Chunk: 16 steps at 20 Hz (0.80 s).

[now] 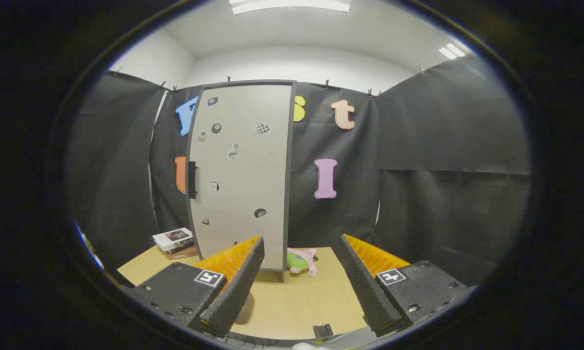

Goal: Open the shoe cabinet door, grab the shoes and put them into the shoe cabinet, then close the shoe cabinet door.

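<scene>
shoe cabinet (241, 175) shut, stickered; claw (299, 250) agape

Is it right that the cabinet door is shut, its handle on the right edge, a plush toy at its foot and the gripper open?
Not quite. The gripper view shows the handle on the left edge of the shut cabinet door. The plush toy does lie at its foot, and the gripper is open, holding nothing.

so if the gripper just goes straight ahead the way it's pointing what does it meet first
Likely the closed shoe cabinet door, near its right edge. The gripper is open with nothing between its fingers. A plush toy lies low on the table just right of the cabinet; depth is hard to judge.
</scene>
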Motion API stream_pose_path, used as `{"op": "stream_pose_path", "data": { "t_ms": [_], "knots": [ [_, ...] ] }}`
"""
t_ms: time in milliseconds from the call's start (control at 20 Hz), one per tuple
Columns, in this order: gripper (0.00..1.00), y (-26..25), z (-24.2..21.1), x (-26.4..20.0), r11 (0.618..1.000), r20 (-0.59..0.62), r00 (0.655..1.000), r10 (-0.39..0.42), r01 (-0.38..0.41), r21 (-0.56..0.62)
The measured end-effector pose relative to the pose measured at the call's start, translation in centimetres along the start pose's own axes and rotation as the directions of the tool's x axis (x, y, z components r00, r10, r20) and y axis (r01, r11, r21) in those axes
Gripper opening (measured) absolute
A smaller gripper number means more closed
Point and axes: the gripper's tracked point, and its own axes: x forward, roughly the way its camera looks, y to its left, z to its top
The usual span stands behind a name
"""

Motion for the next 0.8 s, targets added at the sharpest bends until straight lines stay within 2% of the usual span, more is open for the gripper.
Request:
{"op": "stream_pose_path", "data": {
  "t_ms": [800],
  "knots": [
    [1.00,3.3,-0.5,1.7,1.000,-0.017,1.000,-0.014,0.013,-0.009]
  ]
}}
